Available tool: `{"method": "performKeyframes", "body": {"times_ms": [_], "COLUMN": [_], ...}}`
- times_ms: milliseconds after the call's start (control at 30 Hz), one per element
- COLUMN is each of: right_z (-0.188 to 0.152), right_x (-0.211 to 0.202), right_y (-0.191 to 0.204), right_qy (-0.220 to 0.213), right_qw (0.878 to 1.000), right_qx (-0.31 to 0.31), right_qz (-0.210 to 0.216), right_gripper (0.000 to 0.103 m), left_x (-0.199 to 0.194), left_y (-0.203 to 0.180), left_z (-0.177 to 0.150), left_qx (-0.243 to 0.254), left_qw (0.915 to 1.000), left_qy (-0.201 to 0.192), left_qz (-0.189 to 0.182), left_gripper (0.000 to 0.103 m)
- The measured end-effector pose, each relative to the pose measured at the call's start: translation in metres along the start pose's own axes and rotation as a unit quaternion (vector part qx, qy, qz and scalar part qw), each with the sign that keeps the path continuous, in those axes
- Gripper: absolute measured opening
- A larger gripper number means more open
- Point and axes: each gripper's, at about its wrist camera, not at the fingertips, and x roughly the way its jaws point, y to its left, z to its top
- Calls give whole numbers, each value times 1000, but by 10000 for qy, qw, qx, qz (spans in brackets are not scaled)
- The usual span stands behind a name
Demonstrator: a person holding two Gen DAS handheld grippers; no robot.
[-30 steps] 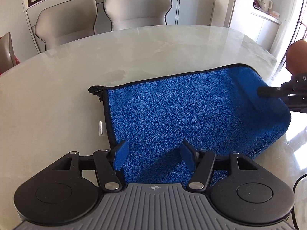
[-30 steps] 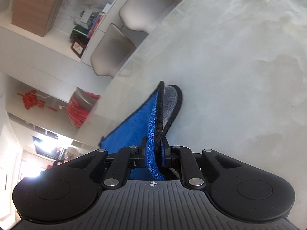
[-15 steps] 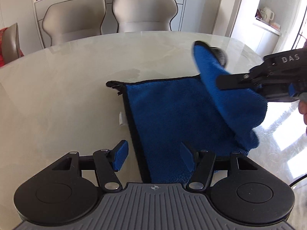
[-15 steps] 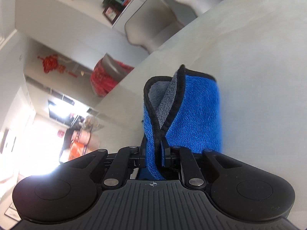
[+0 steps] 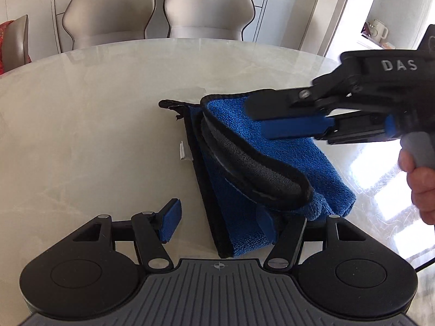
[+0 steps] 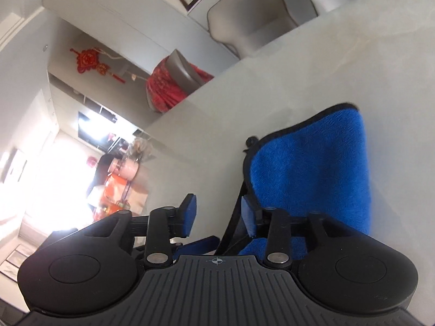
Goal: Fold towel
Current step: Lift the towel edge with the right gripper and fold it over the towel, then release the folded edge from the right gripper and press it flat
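A blue towel [image 5: 277, 160] with black edging lies folded on the pale marble table [image 5: 95, 135]; its top flap bulges and shows a grey underside. It also shows in the right wrist view [image 6: 310, 168]. My left gripper [image 5: 217, 222] is open at the towel's near end, one finger on each side of the near edge. My right gripper [image 5: 261, 119] hovers above the towel's far part, and its own view [image 6: 218, 216] shows the fingers apart, with the towel lying against the right fingertip [image 6: 248, 213].
Two grey chairs [image 5: 155, 13] stand behind the table's far edge, a third [image 5: 16, 40] at far left. A white label [image 5: 183, 150] sticks out left of the towel. The table's right edge runs close to the towel. A hand [image 5: 421, 179] holds the right gripper's handle.
My right gripper carried the towel's right end over to the left, folding it, and then opened and let go. My left gripper stayed open near the towel's near edge.
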Motion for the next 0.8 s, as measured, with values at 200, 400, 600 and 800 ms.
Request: {"method": "performKeyframes", "body": {"times_ms": [200, 400, 600, 800], "right_z": [-24, -52, -63, -76], "right_x": [-28, -30, 2, -3], "right_y": [-27, -22, 15, 37], "right_qy": [60, 121, 437, 508], "right_qw": [9994, 9995, 9897, 9656], "right_qx": [277, -12, -1183, -2354], "right_qz": [-217, -301, -679, -978], "right_gripper": [40, 40, 40, 40], "left_x": [-6, -18, -20, -15], "left_y": [12, 22, 28, 33], "left_z": [-2, -3, 4, 19], "left_qx": [-314, -594, -723, -845], "left_qw": [9986, 9969, 9969, 9955], "left_qy": [-54, -154, -95, -132], "left_qz": [-414, -501, -308, -413], "left_gripper": [65, 70, 70, 71]}}
